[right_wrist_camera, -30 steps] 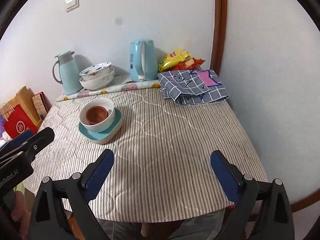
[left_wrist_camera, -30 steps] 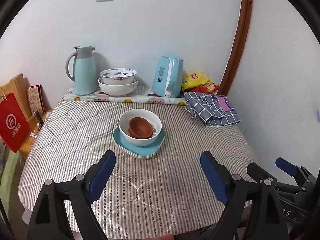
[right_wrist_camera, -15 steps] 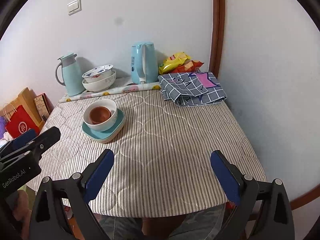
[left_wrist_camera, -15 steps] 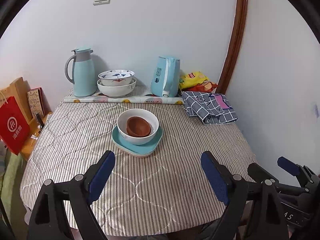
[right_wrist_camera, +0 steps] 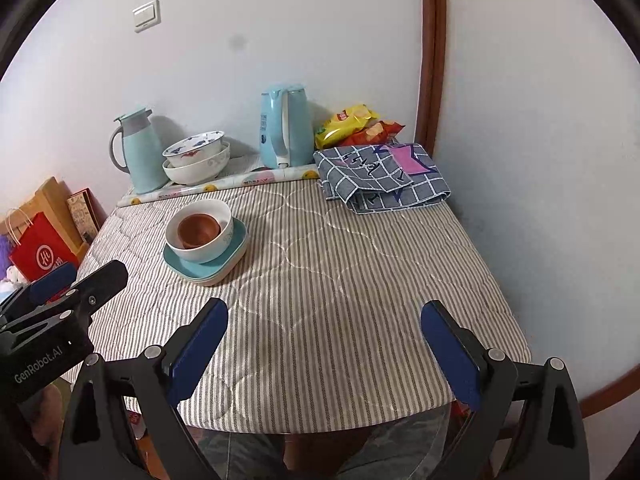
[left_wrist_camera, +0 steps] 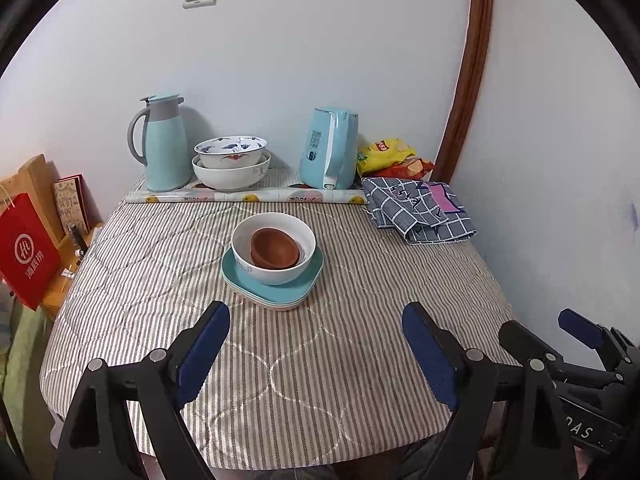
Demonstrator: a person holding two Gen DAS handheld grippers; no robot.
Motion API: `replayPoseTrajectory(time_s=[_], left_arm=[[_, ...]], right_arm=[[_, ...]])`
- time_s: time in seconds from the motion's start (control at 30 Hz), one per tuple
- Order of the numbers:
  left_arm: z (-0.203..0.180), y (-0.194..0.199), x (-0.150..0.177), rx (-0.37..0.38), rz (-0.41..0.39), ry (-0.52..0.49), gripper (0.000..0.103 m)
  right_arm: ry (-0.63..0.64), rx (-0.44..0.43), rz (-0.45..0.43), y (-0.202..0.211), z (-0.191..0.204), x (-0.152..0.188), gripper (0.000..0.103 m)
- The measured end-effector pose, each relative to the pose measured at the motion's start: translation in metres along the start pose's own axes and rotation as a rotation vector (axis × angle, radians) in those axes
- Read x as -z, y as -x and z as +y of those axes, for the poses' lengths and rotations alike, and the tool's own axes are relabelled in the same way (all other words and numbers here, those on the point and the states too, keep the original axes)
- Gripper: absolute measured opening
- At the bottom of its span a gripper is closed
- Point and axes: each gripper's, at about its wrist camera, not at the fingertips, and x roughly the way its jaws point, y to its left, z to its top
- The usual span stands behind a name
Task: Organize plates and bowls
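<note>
We are holding the left gripper [left_wrist_camera: 316,336] and the right gripper [right_wrist_camera: 322,332] over the near edge of the table [left_wrist_camera: 360,360], both with jaws spread wide and nothing between them. Since a second ago the view has pulled back slightly, so the stack sits farther off, at about twelve o'clock from the left gripper: a brown bowl [left_wrist_camera: 275,248] nested in a white bowl [left_wrist_camera: 274,254] on the teal plates [left_wrist_camera: 276,290]. Nothing is being touched; the stacking looks finished, or the next reach has not begun.

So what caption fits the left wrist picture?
Open left gripper facing stacked bowls on teal plates.
</note>
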Motion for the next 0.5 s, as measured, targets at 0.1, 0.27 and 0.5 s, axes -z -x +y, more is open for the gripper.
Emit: replayPoseTrajectory(time_s=[0.1, 0.27, 0.5], left_arm=[[0.0003, -0.0001, 0.0, 0.0, 0.001, 0.0, 0.088], [0.0004, -0.0006, 0.0007, -0.002, 0.003, -0.002, 0.088], [0.0022, -0.0018, 0.0016, -0.003, 0.006, -0.001, 0.088]], right_arm=[[-0.001, 0.0, 0.001, -0.0002, -0.0004, -0.0003, 0.096], [0.001, -0.001, 0.001, 0.0, -0.0011, -0.0001, 0.096], [-0.001, 0.001, 0.002, 0.0001, -0.0007, 0.0004, 0.096]])
